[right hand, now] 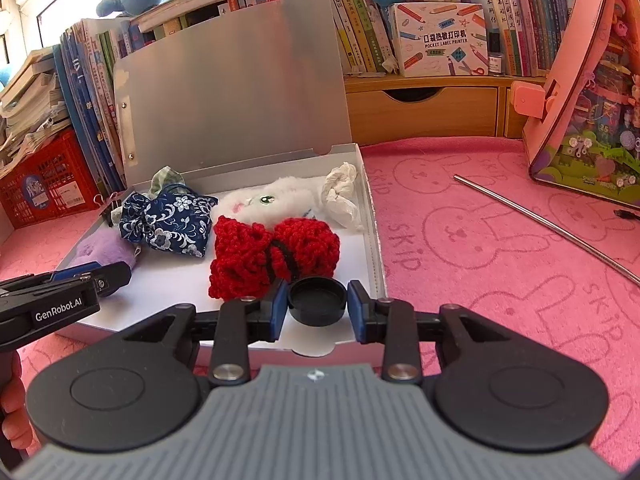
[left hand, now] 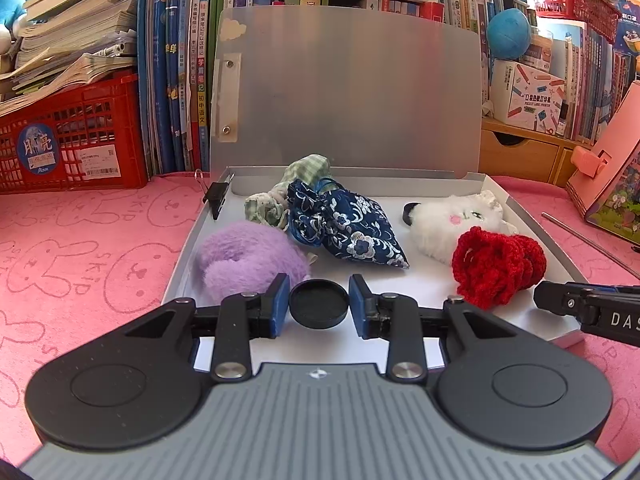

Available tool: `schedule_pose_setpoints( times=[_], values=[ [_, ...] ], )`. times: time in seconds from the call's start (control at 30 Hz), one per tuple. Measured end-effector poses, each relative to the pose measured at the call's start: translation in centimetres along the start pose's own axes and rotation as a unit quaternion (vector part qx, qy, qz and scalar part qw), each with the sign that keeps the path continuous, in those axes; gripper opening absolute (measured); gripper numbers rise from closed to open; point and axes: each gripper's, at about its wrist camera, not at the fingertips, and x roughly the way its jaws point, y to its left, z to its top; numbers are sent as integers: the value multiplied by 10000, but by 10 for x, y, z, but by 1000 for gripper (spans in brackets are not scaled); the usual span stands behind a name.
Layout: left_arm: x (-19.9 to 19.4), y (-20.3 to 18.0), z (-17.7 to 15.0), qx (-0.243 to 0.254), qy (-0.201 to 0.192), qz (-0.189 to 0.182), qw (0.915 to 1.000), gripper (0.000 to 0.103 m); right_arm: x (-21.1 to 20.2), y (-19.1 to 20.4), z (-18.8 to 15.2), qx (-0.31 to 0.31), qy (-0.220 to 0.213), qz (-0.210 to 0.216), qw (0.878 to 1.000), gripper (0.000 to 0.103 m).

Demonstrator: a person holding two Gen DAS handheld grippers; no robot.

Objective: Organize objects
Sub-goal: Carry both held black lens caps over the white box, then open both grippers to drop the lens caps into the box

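An open white box (left hand: 532,216) with its lid up sits on the pink cloth. Inside lie a purple plush (left hand: 248,256), a blue floral pouch (left hand: 344,224), a green checked pouch (left hand: 304,172), a white plush cat (left hand: 452,216), a red crocheted piece (left hand: 496,264) and a small black cap (left hand: 409,212). My left gripper (left hand: 319,306) is shut on a black round cap (left hand: 319,304) over the box's front. My right gripper (right hand: 317,300) is shut on another black round cap (right hand: 317,300) at the box's front right corner (right hand: 376,272), beside the red crochet (right hand: 256,256).
A black binder clip (left hand: 216,196) is on the box's left rim. A metal rod (right hand: 540,220) lies on the cloth to the right. A pink toy box (right hand: 592,92), wooden drawers (right hand: 420,108), books and a red crate (left hand: 68,140) stand behind.
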Motion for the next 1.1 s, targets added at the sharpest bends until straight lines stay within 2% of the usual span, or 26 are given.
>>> schedule_pose_setpoints(
  times=[0.53, 0.87, 0.9, 0.97, 1.03, 1.1],
  values=[
    [26, -1, 9, 165, 78, 125, 9998, 38, 29, 4, 14, -68, 205, 3, 9998, 37],
    [35, 5, 8, -55, 268, 101, 9996, 38, 33, 8, 12, -215, 157, -80, 9996, 39],
    [35, 6, 8, -59, 295, 108, 9995, 39, 33, 8, 11, -227, 145, -105, 9996, 40],
    [34, 6, 8, -55, 305, 101, 9995, 39, 31, 9, 11, -234, 113, -122, 9996, 55],
    [32, 6, 8, -63, 328, 76, 9994, 47, 29, 8, 10, -201, 103, -92, 9997, 56],
    [27, 6, 7, -100, 291, 78, 9995, 63, 25, 8, 11, -167, 80, -93, 9998, 58]
  ],
)
